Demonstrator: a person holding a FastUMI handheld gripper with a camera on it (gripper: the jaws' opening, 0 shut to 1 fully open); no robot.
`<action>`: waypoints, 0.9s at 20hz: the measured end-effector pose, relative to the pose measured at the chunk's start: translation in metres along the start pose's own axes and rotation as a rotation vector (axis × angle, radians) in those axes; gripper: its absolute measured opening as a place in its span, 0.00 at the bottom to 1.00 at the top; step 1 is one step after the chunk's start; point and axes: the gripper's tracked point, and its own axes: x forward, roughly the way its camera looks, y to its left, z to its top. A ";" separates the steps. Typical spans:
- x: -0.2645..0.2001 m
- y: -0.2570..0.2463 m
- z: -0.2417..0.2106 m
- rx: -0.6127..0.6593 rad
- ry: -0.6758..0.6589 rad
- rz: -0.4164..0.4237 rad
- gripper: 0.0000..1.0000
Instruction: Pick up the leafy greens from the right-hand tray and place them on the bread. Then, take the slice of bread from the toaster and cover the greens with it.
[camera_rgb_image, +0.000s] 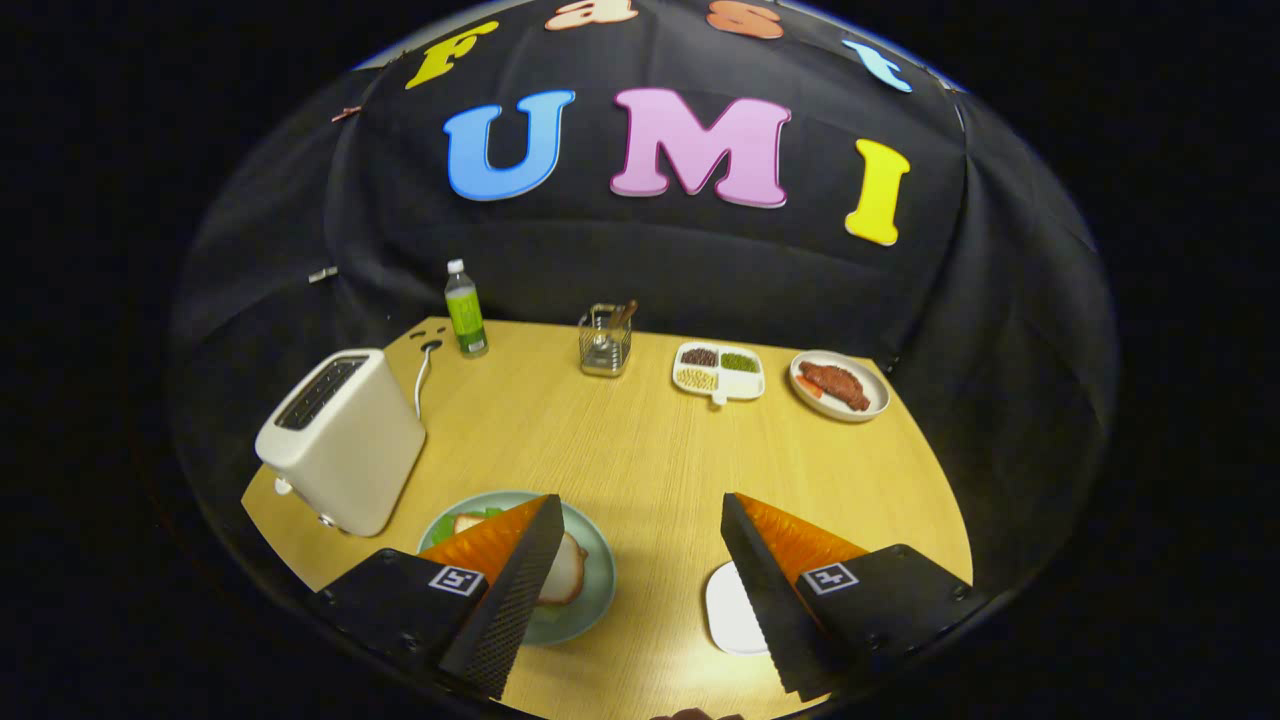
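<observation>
While the gripper (640, 590) hangs over the near edge of the desk, the scene sorts like this:

Desk: light wood-grain desk (640, 450), running from the near edge out to 12 o'clock.

Toaster: cream boxy two-slot toaster (340, 440) at about 10 o'clock from the fingers, just beyond the green plate. Its slots look dark; I cannot tell whether a slice sits inside.

Green plate: pale green round plate (590, 590) at 9 o'clock, partly under the left finger. It carries a toasted bread slice (568, 572), and a bit of leafy green (445, 525) shows at its far rim, beside more bread.

White tray: small white tray (730, 610) at 3 o'clock, tucked beside the right finger; what shows of it looks bare.

Far dishes: white round plate with a brown piece of meat (840, 385) at 1 o'clock; white divided dish of beans and seeds (720, 372) just left of it.

Small items: wire-mesh utensil holder (605, 345) at 12 o'clock; green-labelled plastic bottle (465, 312) at 11 o'clock.

Fingers: spread wide apart, gripping nothing, with bare desk between them.

Step in hand: greens seem to be on the plate already, so the toaster slice is probably next.

Next move: swing toward 10 o'clock, come down over the slots and pinch the slice by its top edge.
</observation>
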 end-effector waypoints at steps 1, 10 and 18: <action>-0.010 -0.006 0.019 0.003 -0.054 -0.005 0.99; -0.120 -0.053 0.121 -0.018 -0.399 -0.011 0.98; -0.152 -0.096 0.117 0.012 -0.404 -0.020 0.98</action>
